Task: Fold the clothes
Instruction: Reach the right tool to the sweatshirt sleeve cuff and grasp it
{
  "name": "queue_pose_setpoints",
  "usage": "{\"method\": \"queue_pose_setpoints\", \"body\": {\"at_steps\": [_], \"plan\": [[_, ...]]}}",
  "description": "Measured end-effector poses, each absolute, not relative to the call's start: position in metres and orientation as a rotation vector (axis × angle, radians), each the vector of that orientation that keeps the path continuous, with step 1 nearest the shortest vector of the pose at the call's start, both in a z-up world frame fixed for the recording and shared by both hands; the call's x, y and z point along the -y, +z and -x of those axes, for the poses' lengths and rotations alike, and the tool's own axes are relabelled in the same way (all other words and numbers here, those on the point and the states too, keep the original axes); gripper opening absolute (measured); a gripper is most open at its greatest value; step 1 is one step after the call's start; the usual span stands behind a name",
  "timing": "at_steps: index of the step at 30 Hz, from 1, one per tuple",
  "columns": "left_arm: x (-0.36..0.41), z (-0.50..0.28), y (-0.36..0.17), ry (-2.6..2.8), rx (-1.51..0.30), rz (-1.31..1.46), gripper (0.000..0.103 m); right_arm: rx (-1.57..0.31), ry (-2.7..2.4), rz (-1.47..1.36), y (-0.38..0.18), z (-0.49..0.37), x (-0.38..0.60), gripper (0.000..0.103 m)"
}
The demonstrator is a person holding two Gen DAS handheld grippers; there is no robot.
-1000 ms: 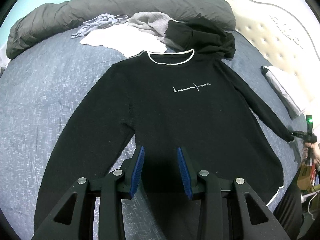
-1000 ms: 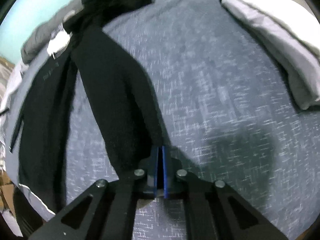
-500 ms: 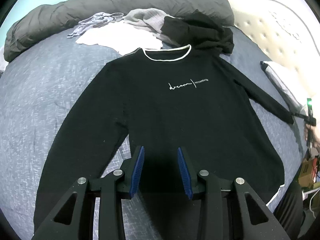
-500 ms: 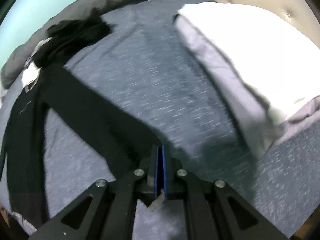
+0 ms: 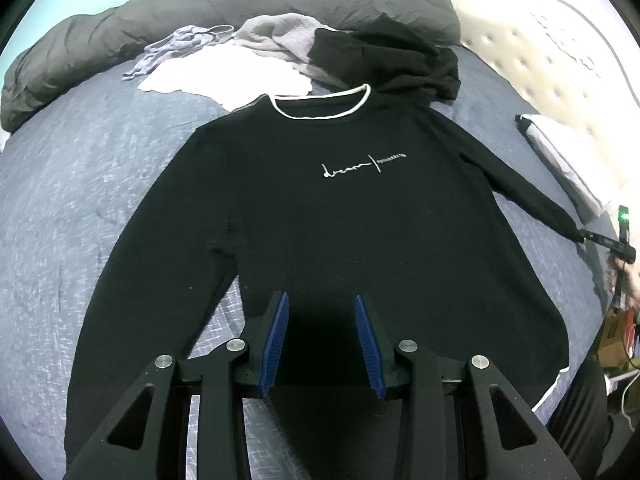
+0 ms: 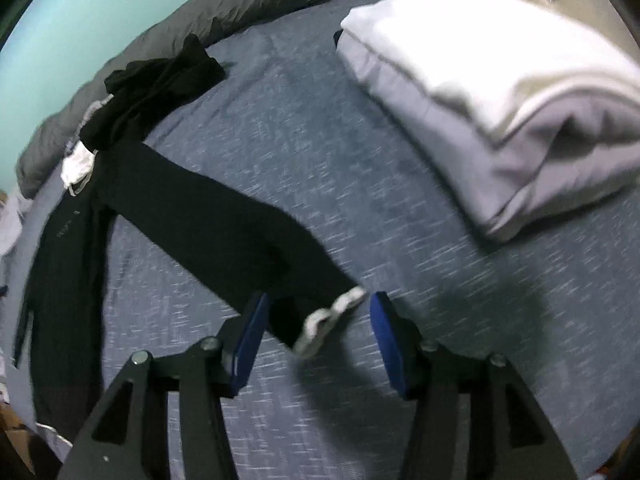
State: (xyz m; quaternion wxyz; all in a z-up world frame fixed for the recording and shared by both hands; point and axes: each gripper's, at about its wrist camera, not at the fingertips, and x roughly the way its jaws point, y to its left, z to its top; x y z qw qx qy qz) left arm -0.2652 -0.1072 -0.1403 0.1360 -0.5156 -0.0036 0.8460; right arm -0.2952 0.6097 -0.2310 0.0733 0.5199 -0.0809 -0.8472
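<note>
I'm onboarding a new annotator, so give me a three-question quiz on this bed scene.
1. True or false: the black sweater lies face up on the bed.
2. The right hand-held gripper is: A) clamped on the cuff, B) open, cuff between its jaws, C) on the pillow.
3. What trims the sweater's neckline?

Key: 1 true; 2 B; 3 a white edge.

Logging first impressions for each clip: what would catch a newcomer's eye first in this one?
The black sweater spread face-up across the blue-grey bed, white collar and chest script showing. Its white-cuffed sleeve stretches toward the white pillow, the cuff lying between the jaws of the right gripper, which have just opened. A heap of unfolded clothes sits behind the collar.
</note>
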Motion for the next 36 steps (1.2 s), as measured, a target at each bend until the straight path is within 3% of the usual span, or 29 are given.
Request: {"method": "queue_pose_setpoints", "body": {"at_steps": [1,2,4,7,15,23,24,26,28,36], "plan": [[0.106,0.265,-0.139,2.450,0.001,1.491,0.038,0.214,-2.548,-1.571,-0.234,0.297,-0.606,0.046],[0.105,0.264,-0.138,2.451,-0.003,1.491,0.038,0.181,-2.556,-1.578,-0.236,0.298,-0.603,0.026],[0.107,0.264,-0.137,2.451,0.001,1.491,0.038,0.161,-2.576,-1.588,-0.236,0.297,-0.603,0.009],[0.108,0.264,-0.137,2.454,0.002,1.491,0.038,0.179,-2.612,-1.557,-0.231,0.297,-0.610,0.006],[0.112,0.267,-0.142,2.453,0.017,1.500,0.038,0.355,-2.761,-1.414,-0.193,0.298,-0.637,0.004],[0.108,0.270,-0.147,2.445,0.019,1.501,0.038,0.322,-2.692,-1.422,-0.183,0.311,-0.631,0.005],[0.109,0.271,-0.148,2.446,0.023,1.502,0.038,0.283,-2.662,-1.418,-0.183,0.312,-0.622,0.007],[0.109,0.273,-0.151,2.447,0.045,1.502,0.038,0.178,-2.603,-1.414,-0.185,0.316,-0.597,0.029],[0.108,0.274,-0.154,2.446,0.053,1.501,0.038,0.105,-2.545,-1.401,-0.188,0.319,-0.572,0.041],[0.107,0.276,-0.178,2.421,0.056,1.519,0.038,-0.075,-2.411,-1.420,-0.211,0.387,-0.456,0.042]]}}
